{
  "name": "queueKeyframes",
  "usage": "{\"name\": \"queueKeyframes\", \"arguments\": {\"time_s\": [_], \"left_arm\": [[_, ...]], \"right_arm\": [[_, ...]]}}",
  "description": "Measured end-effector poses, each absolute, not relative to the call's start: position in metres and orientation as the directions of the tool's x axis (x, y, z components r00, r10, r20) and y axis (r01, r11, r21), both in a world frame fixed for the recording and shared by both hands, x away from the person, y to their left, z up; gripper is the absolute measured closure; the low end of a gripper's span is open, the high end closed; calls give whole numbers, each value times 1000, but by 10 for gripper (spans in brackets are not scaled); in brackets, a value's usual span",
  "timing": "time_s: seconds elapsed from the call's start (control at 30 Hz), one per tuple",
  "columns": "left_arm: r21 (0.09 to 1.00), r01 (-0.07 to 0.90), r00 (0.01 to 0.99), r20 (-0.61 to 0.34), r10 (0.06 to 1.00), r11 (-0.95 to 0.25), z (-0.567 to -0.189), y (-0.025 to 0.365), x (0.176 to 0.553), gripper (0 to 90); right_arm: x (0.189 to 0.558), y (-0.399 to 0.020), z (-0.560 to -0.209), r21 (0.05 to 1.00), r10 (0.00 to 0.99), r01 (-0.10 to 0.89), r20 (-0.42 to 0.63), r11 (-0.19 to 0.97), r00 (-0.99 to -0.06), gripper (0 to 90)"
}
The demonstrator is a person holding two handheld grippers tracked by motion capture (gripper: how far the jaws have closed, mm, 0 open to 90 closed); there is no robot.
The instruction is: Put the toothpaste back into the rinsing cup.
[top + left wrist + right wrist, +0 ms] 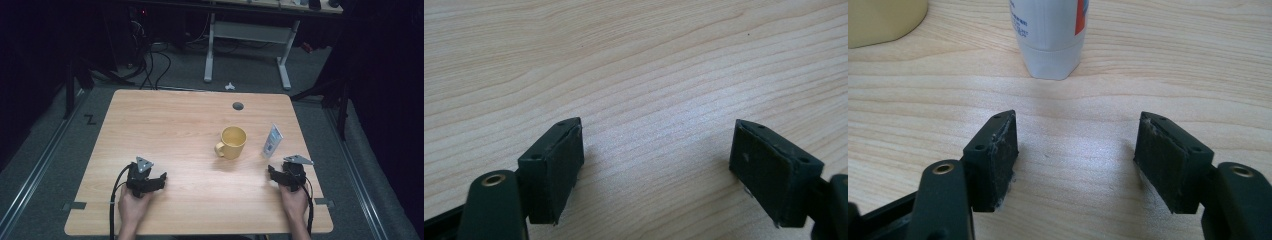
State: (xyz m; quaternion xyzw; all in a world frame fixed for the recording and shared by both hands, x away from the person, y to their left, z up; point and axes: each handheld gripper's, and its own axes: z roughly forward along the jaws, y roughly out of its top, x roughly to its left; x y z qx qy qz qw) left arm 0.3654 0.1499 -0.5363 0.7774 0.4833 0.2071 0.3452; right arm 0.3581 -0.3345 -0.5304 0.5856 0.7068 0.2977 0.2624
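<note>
A yellow mug [233, 142] stands upright right of the table's middle, its handle turned toward the front left. Just right of it a white tube [272, 140] stands on its cap. In the right gripper view the tube [1050, 35] rises straight ahead of the jaws, and the mug [883, 20] shows at the upper left corner. My right gripper [1078, 125] rests open on the wood a short way in front of the tube, with nothing between its pads. My left gripper [656, 135] lies open on bare wood at the front left [150, 181], also with nothing in it.
The wooden table [165, 125] has a round cable hole [238, 106] near its far edge. Beyond it stands another desk frame [247, 35], with cables [150, 60] and a small white object [229, 86] on the floor. Dark stands flank both sides.
</note>
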Motion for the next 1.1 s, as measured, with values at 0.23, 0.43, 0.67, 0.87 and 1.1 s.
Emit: {"name": "queueKeyframes", "arguments": {"time_s": [0.23,0.43,0.67,0.87,1.1], "left_arm": [[737,608,447,-12,895,-294,-536,150,365,222],[737,609,445,-12,895,-293,-536,150,365,223],[737,609,445,-12,895,-293,-536,150,365,223],[737,609,445,-12,896,-293,-536,149,365,223],[737,609,445,-11,895,-294,-536,149,365,222]], "right_arm": [[358,-334,-530,727,984,672,-23,139,-178,326],[358,-334,-530,727,983,673,-20,138,-181,326],[358,-334,-530,727,983,672,-21,140,-183,322],[358,-334,-530,726,984,674,-19,136,-177,310],[359,-335,-531,720,986,681,-20,130,-167,259]]}}
